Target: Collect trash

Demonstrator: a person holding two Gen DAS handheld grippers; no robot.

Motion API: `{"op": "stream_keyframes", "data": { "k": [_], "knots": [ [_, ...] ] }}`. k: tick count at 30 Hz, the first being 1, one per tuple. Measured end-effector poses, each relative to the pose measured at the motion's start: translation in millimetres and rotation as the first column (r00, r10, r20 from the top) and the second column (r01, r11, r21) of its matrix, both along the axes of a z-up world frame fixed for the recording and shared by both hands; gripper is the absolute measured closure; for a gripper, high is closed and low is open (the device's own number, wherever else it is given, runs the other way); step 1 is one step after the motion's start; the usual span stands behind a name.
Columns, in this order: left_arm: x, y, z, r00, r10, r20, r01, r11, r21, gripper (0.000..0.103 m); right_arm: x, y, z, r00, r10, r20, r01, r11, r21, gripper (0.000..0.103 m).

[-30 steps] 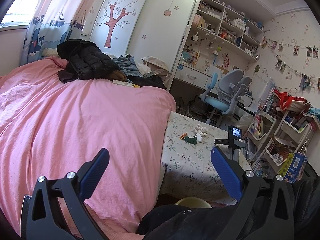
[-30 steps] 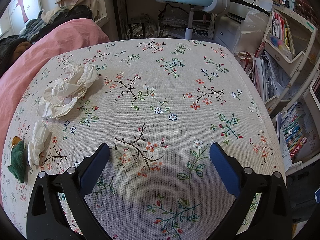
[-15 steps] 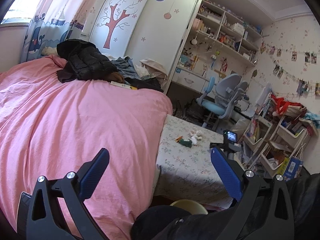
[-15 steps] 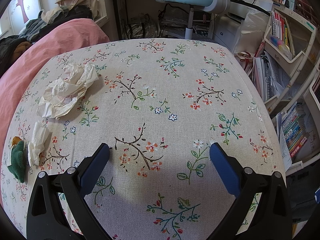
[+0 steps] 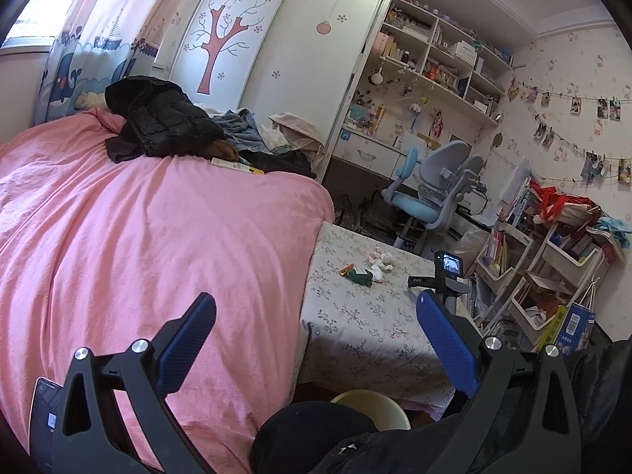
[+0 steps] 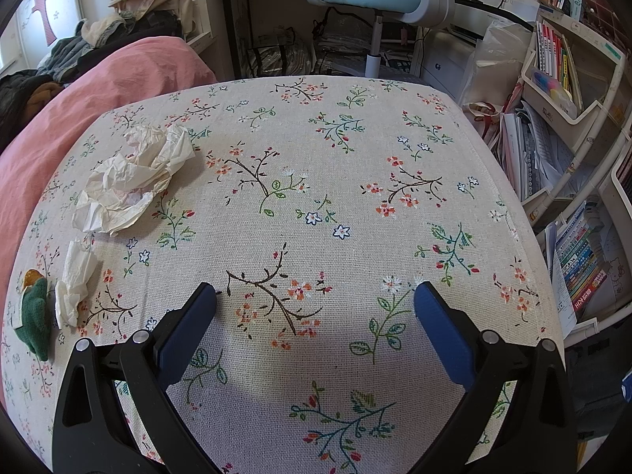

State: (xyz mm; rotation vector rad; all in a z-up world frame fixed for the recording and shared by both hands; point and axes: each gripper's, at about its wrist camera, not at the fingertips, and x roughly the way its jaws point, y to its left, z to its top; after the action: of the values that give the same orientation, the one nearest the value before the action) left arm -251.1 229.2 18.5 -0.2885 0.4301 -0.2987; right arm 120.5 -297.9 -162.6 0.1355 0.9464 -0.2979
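Hovering low over the desk (image 6: 355,126), the right claw (image 6: 315,296) was held wide open and empty, clear of the crumpled paper (image 6: 134,177), possibly for approach; the left claw (image 5: 314,308) was likewise spread, empty.

A pink-covered bed (image 5: 158,237) filled the left; a floral-clothed table (image 6: 355,150) stood beside it; a blue desk chair (image 5: 430,193) faced wall shelves (image 5: 442,59). Daylight entered a curtained window (image 5: 43,12); book racks (image 6: 568,91) lined the right.
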Motion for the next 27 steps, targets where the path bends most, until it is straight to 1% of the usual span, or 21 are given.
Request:
{"op": "stream_keyframes", "data": {
  "k": [27],
  "knots": [
    [4.6,1.2,1.8,1.000,-0.005,-0.007,0.005,1.000,0.008,0.006,0.0,0.8,0.2,1.000,0.000,0.000,0.000,1.000,0.000,0.007]
  ]
}}
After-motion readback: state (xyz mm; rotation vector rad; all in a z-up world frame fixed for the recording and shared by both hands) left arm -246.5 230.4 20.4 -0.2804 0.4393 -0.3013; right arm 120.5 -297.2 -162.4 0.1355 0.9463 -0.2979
